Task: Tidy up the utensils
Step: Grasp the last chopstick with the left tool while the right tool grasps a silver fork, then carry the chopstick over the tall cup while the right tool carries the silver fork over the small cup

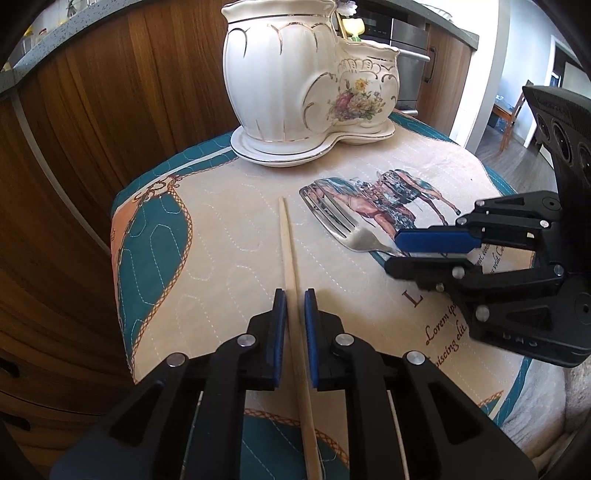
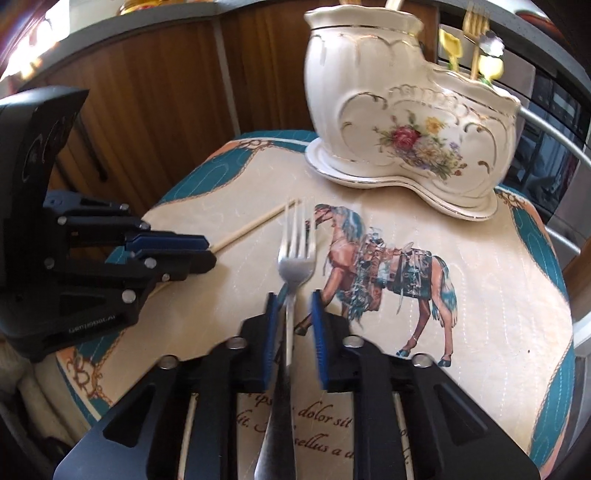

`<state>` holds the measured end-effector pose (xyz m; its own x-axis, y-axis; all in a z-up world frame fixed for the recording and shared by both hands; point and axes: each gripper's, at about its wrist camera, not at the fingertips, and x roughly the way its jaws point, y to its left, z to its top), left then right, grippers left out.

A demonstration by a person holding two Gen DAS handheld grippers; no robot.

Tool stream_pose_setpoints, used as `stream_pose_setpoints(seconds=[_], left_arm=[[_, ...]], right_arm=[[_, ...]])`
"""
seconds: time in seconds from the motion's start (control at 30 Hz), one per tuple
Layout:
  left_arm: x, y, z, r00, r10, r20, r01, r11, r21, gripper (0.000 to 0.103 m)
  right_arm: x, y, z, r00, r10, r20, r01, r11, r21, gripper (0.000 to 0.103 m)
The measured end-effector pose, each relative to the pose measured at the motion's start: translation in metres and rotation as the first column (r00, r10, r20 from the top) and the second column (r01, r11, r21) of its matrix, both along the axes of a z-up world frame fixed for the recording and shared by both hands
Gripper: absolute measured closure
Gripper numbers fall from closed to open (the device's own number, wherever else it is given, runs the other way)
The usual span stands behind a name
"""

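A pale wooden chopstick [image 1: 288, 243] lies lengthwise on the printed cloth, and my left gripper [image 1: 294, 295] is shut on its middle. In the right wrist view the chopstick [image 2: 258, 221] sticks out of the left gripper [image 2: 211, 253] at the left. A steel fork [image 2: 297, 266] points away from me, its tines blurred, with my right gripper [image 2: 293, 297] shut on its handle. From the left wrist view the fork [image 1: 354, 236] rests on the horse print, its neck running into the right gripper [image 1: 392, 251]. A white floral ceramic utensil holder [image 1: 280, 85] [image 2: 406, 122] stands at the cloth's far edge.
The quilted cloth [image 1: 229, 236] covers a small table whose edges drop off left and right. Gold cutlery [image 2: 476, 22] stands in the holder's lower compartment. Wooden cabinet fronts [image 1: 92, 129] rise close behind on the left, and a steel oven [image 1: 410, 40] behind the holder.
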<state>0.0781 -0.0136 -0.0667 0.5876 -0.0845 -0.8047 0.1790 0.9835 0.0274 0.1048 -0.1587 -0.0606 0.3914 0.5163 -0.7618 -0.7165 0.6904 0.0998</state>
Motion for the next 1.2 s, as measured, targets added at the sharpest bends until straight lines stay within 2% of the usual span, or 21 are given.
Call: stream_pose_setpoints(seconds=[0.03, 0.1, 0.17, 0.3, 0.37, 0.4, 0.5, 0.6, 0.7, 0.8, 1.0, 1.2], left_arm=[[0.001, 0.000, 0.000, 1.000, 0.004, -0.001, -0.004, 1.000, -0.004, 0.087], [0.003, -0.001, 0.000, 1.000, 0.007, -0.013, -0.008, 1.000, -0.025, 0.076], [0.003, -0.004, 0.000, 1.000, 0.002, -0.020, -0.002, 1.000, -0.028, 0.069], [0.000, -0.006, 0.000, 0.999, 0.008, -0.032, -0.008, 1.000, 0.000, 0.069], [-0.001, -0.005, 0.001, 0.999, 0.008, -0.042, -0.008, 1.000, 0.008, 0.073], [-0.001, -0.005, 0.001, 0.999, 0.012, -0.041, -0.011, 1.000, 0.015, 0.079], [0.000, -0.003, 0.000, 0.999, 0.019, -0.030, -0.018, 0.999, 0.030, 0.089], [0.001, -0.003, 0.000, 1.000, 0.003, -0.013, -0.003, 0.999, 0.039, 0.095], [0.000, 0.000, 0.000, 1.000, 0.001, -0.002, -0.001, 0.999, 0.032, 0.097], [-0.006, 0.003, 0.003, 0.998, -0.005, 0.058, 0.004, 1.000, 0.018, 0.097], [-0.019, 0.012, 0.024, 0.977, 0.001, 0.213, 0.006, 0.999, -0.032, 0.097], [-0.027, 0.034, 0.049, 0.933, 0.077, 0.353, -0.032, 0.991, -0.133, 0.097]], right_arm=[[0.001, -0.002, 0.000, 1.000, -0.001, -0.015, 0.002, 1.000, 0.017, 0.095], [0.004, -0.005, 0.000, 0.999, -0.009, -0.035, 0.010, 0.999, 0.040, 0.096], [0.005, -0.009, 0.000, 0.998, -0.012, -0.055, 0.016, 0.998, 0.062, 0.097], [0.004, -0.019, 0.010, 0.999, -0.029, -0.035, 0.032, 0.996, 0.088, 0.097], [0.002, -0.023, 0.015, 0.999, -0.033, -0.021, 0.035, 0.994, 0.106, 0.097], [0.001, -0.025, 0.019, 0.999, -0.033, -0.010, 0.034, 0.992, 0.120, 0.097], [0.000, -0.028, 0.023, 0.999, -0.039, 0.002, 0.038, 0.989, 0.144, 0.097], [0.000, -0.031, 0.026, 0.999, -0.050, 0.012, 0.047, 0.988, 0.150, 0.097], [-0.001, -0.043, 0.036, 0.997, -0.075, 0.027, 0.069, 0.981, 0.180, 0.097], [-0.001, -0.055, 0.049, 0.993, -0.105, 0.062, 0.087, 0.968, 0.237, 0.097], [-0.009, -0.072, 0.073, 0.973, -0.159, 0.167, 0.099, 0.942, 0.320, 0.097], [-0.014, -0.076, 0.088, 0.935, -0.233, 0.266, 0.119, 0.916, 0.384, 0.097]])
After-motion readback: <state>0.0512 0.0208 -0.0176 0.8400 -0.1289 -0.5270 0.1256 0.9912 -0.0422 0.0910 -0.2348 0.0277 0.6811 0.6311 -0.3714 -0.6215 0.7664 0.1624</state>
